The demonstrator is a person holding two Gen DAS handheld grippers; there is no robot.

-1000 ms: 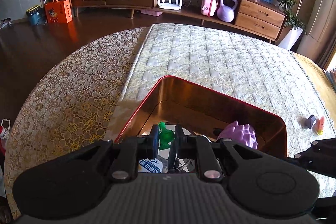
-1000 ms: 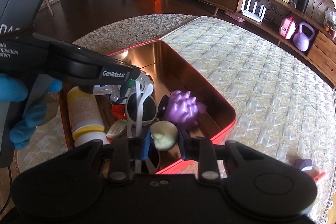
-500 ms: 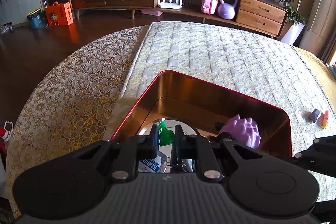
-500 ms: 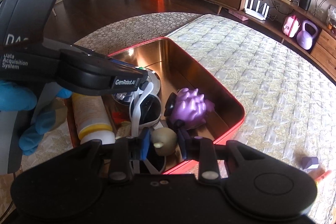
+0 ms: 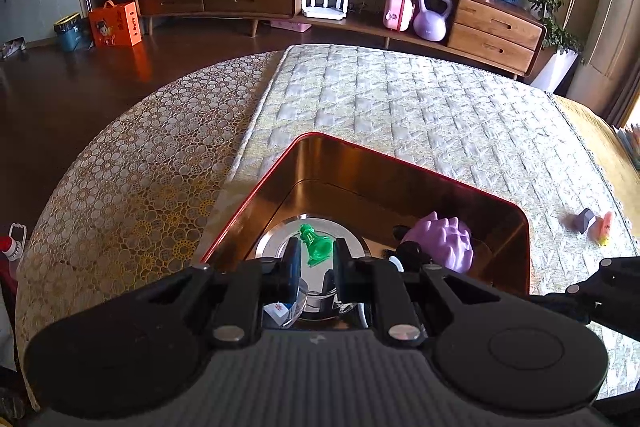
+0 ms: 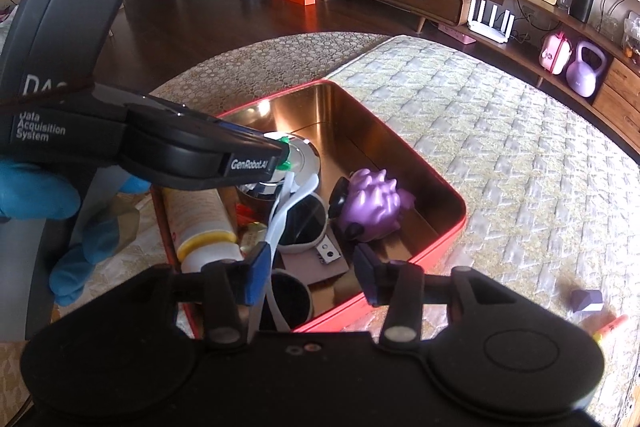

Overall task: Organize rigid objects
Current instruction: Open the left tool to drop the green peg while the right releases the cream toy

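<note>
Left hand-held gripper (image 5: 314,259) pinching a small green toy (image 5: 316,250) narrowly, hovering over the round metal lid (image 5: 280,241) at the tin (image 5: 400,167)'s left end. Toy pointing away from the fingers, roughly along them. Sitting in the tin: a yellow-capped tube (image 6: 196,219), white sunglasses (image 6: 300,219), a purple spiky toy (image 6: 370,205). Right hand-held gripper (image 6: 310,277) spreading above the tin's near edge, nothing between the fingers. Lying further right, on the bed (image 6: 500,147): a small purple block (image 6: 586,301), nearer the right hand-held gripper. Reading "GenRobot.AI" and "Data Acquisition System" on the left tool.
</note>
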